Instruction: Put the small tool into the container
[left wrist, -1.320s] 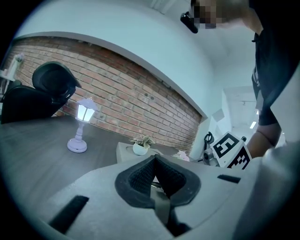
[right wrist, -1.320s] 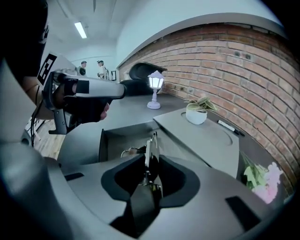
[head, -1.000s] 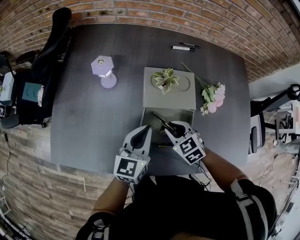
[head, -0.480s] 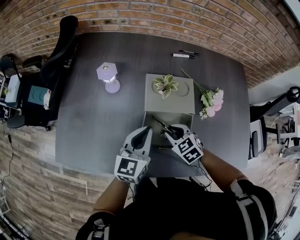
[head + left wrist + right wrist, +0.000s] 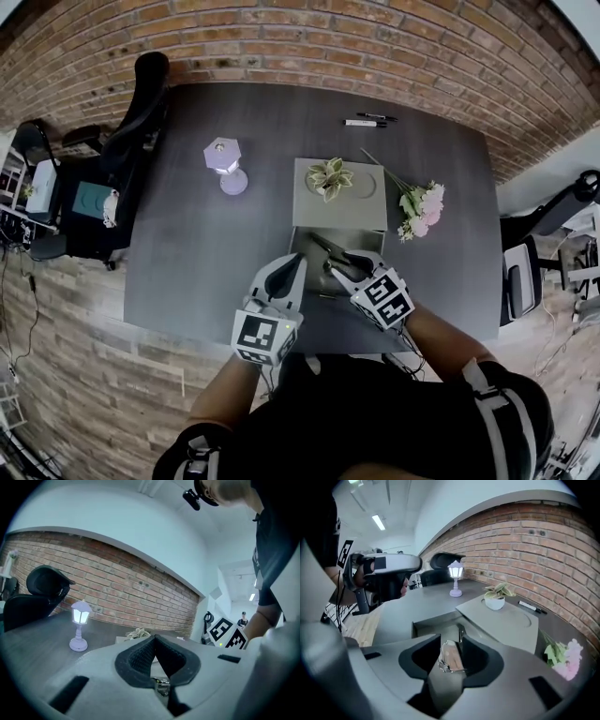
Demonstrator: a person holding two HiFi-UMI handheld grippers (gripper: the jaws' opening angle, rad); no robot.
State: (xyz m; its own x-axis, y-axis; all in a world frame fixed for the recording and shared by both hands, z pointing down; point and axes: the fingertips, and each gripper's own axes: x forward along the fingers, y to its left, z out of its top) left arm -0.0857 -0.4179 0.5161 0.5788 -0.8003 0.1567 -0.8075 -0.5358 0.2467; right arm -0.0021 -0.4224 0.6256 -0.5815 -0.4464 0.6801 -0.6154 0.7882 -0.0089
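We look down on a wide dark grey table (image 5: 187,244) set against a brick wall, with a black office chair (image 5: 141,103) at its far left corner. In the middle of the table stands the grey container (image 5: 354,212); its flat lid covers the far part, and the near part is an open compartment. Just near of that opening are the two grippers. The left gripper (image 5: 155,639) is level and to the left of the compartment, its jaws closed tip to tip with nothing between them. The right gripper (image 5: 450,641) tilts down over the opening, and its jaws have just been opening and now stand apart. To the right of the container lies a bunch of pink flowers (image 5: 422,204), and well to the left stands a small lilac lantern lamp (image 5: 225,161), which is lit. A little potted plant (image 5: 328,175) sits on the lid, and two markers (image 5: 367,120) lie near the far edge of the table. A dark long-handled tool (image 5: 461,632) already lies inside the compartment. The small tool (image 5: 451,657), brown-faced with a metal rim, shows in the gap between the right jaws, above the compartment floor; we see no pad pressing on it.
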